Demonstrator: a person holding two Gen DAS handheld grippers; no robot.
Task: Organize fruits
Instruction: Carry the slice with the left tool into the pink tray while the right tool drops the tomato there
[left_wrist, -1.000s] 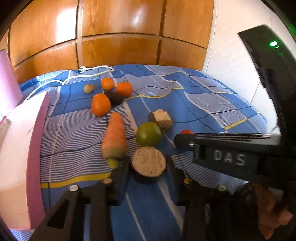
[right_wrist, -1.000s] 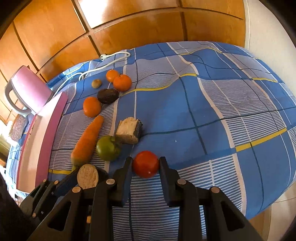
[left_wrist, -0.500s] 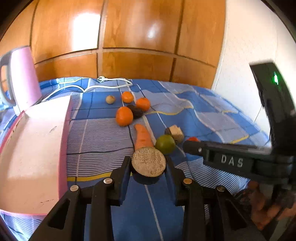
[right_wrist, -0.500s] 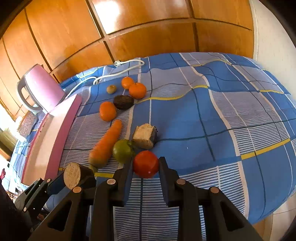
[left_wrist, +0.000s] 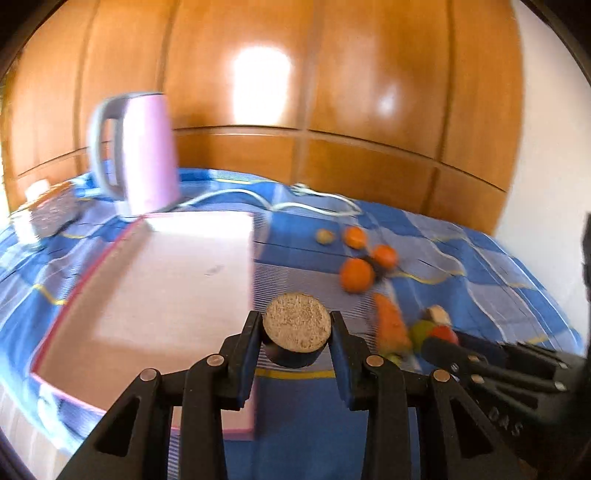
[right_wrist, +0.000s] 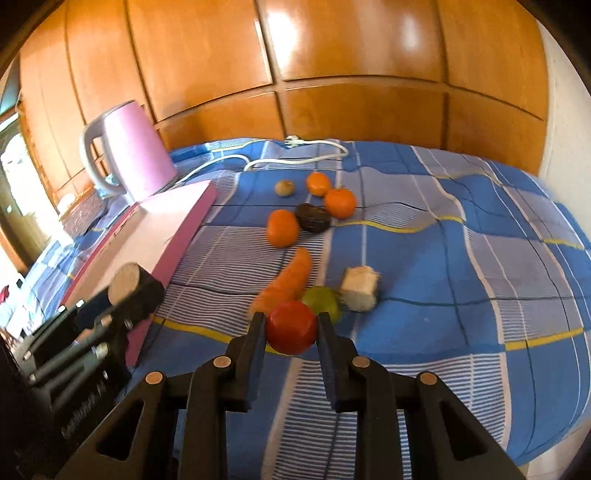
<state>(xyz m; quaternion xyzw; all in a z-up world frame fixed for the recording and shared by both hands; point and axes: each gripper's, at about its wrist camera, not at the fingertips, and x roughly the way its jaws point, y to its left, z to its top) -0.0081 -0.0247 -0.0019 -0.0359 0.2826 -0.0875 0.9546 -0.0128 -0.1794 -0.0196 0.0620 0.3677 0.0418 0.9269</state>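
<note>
The left claw (left_wrist: 297, 334) grips a cut dark fruit half (left_wrist: 297, 326), held over the near right edge of the pink tray (left_wrist: 155, 295). Further right, the right claw (right_wrist: 291, 334) clamps a red tomato (right_wrist: 291, 326) above the bed (right_wrist: 443, 277). This looks like the carrying step; next, lower each onto the tray and release.

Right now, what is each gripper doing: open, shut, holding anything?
Left gripper: shut on the dark cut piece with the pale round face.
Right gripper: shut on the red tomato.
</note>
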